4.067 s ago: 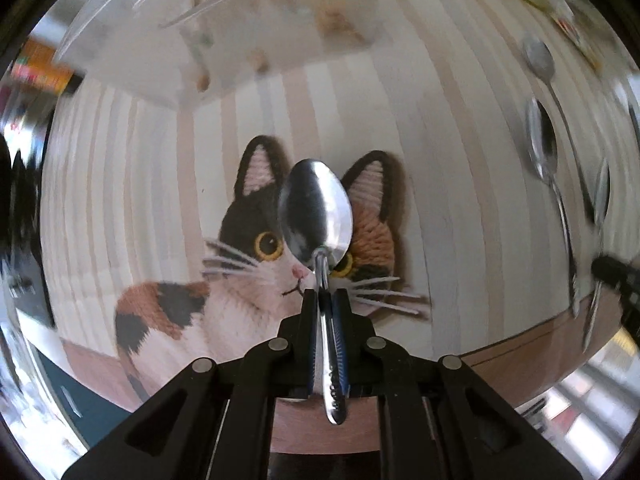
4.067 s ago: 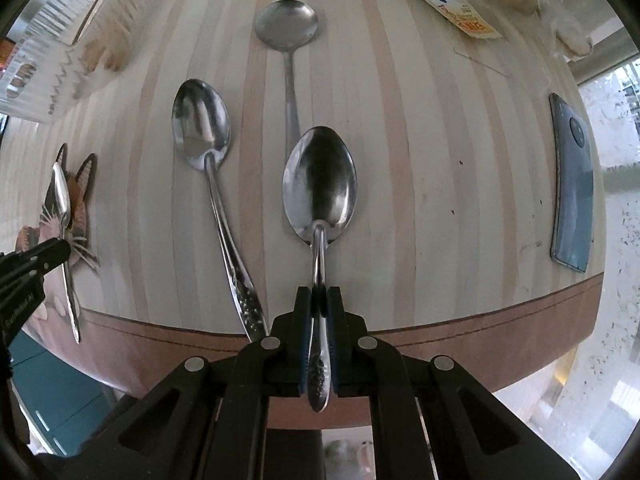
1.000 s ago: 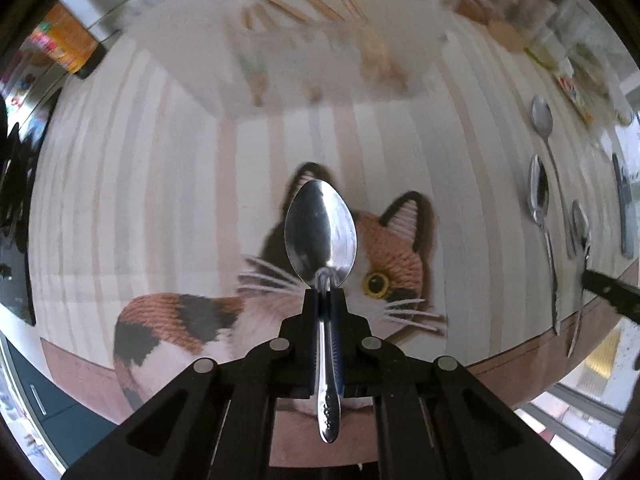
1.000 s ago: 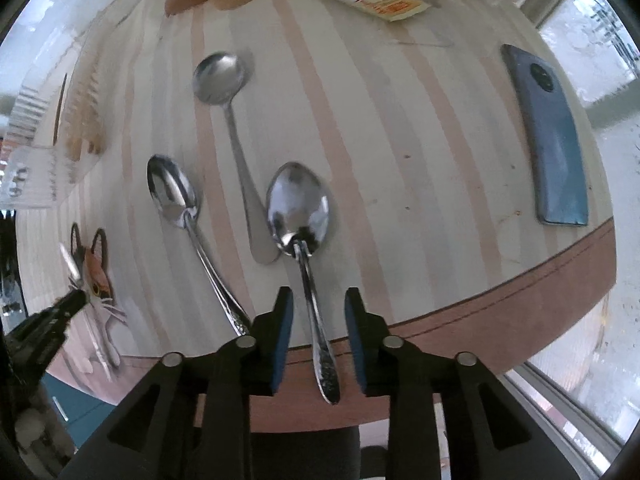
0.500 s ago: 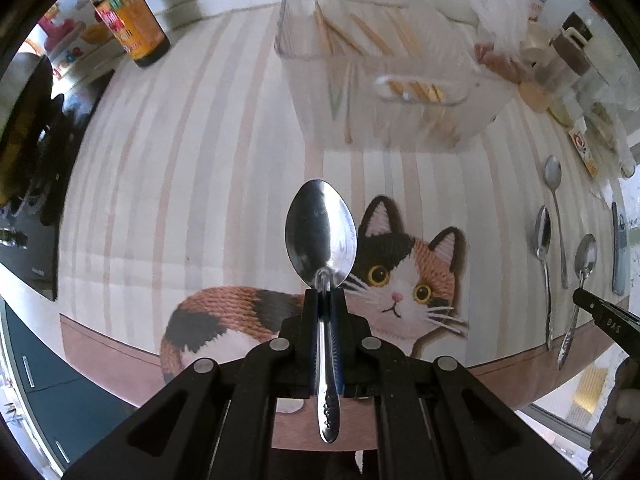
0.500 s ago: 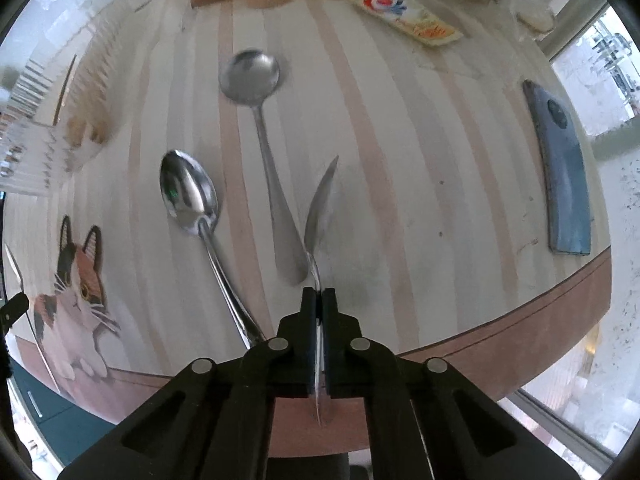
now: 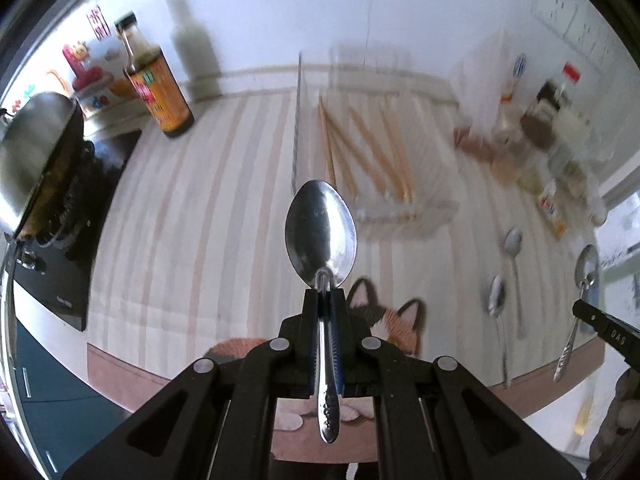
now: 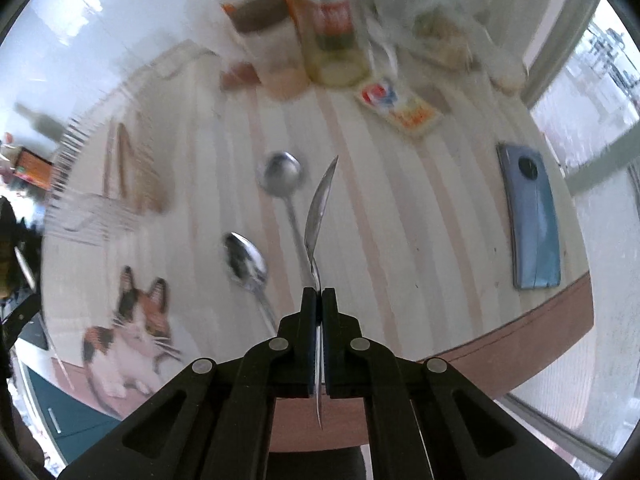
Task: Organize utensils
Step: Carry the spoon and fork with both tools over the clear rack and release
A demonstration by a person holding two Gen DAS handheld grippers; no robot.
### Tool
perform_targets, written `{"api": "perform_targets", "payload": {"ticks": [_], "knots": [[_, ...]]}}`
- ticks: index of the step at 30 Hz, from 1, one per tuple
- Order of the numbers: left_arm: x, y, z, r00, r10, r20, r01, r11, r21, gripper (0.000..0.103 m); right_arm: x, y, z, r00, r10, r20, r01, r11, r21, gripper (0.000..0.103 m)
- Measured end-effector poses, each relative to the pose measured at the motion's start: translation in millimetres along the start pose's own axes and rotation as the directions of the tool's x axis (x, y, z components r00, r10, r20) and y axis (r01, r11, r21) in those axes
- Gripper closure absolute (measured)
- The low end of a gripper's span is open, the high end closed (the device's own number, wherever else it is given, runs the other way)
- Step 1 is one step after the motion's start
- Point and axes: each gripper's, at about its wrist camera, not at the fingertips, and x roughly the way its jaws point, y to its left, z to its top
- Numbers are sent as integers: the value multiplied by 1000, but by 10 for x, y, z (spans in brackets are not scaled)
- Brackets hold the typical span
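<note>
Left wrist view first: biggest thing is the table (image 7: 224,200), striped wood, with the clear bin (image 7: 372,184) sitting mid-table and chopsticks (image 7: 360,148) already lying in it, so I'm guessing that's where the cutlery belongs. Cat mat (image 7: 384,320) is right under my left gripper (image 7: 324,294), near the table's front edge. That gripper is clamped on a spoon (image 7: 320,232) at the neck, bowl out front and facing the camera, pointed roughly at the bin. Gripping it there probably keeps it from swinging.

On the other side, my right gripper (image 8: 319,294) is pinched tight on a second spoon (image 8: 320,208), turned on edge so I only see its thin profile; it's up off the table. Holding one in each hand looks like a way to save a trip.

Two loose spoons (image 8: 280,176) lie flat just left of that one, side by side. Phone (image 8: 532,220) sits well off to the right, out of the way.
</note>
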Motion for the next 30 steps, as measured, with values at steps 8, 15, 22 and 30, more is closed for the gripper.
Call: {"api": "perform_targets", "payload": {"ticks": [8, 15, 22, 30], "knots": [[-342, -25, 563, 995, -55, 87, 58, 998, -27, 99, -256, 726, 432, 986, 142, 81, -134, 985, -105, 100], [-180, -25, 1211, 994, -65, 82, 68, 997, -32, 99, -167, 1455, 1008, 963, 262, 64, -249, 955, -162, 100], [350, 83, 1644, 997, -64, -37, 61, 996, -71, 99, 275, 1920, 1493, 957, 290, -19, -290, 945, -152, 100], [685, 171, 1693, 993, -51, -109, 43, 997, -71, 95, 726, 2123, 1656, 952, 278, -127, -296, 941, -166, 95]]}}
